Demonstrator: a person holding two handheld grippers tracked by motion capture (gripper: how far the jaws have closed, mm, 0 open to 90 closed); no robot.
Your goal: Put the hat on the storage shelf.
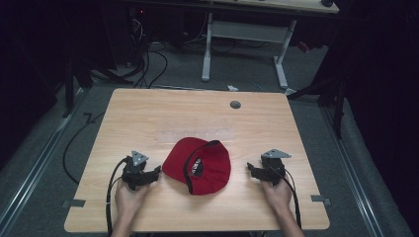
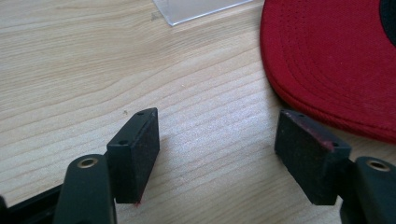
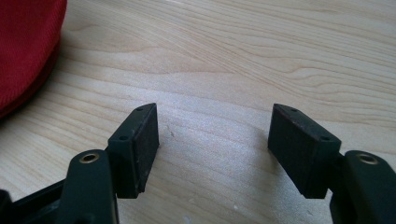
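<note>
While both grippers flank the red cap (image 1: 200,165) with jaws wide apart and empty, nothing looks begun: left gripper (image 1: 157,172) just beside its brim, right gripper (image 1: 251,169) near its crown.

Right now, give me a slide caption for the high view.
Two open grippers, left gripper and right gripper, flank a red cap on a wooden table.

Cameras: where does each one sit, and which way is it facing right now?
High view: above the near edge, looking forward and down on the table; forearms, left gripper, right gripper.
Left gripper view: along open jaws toward the red cap.
Right gripper view: along open jaws, cap at left.
All share the cap.
</note>
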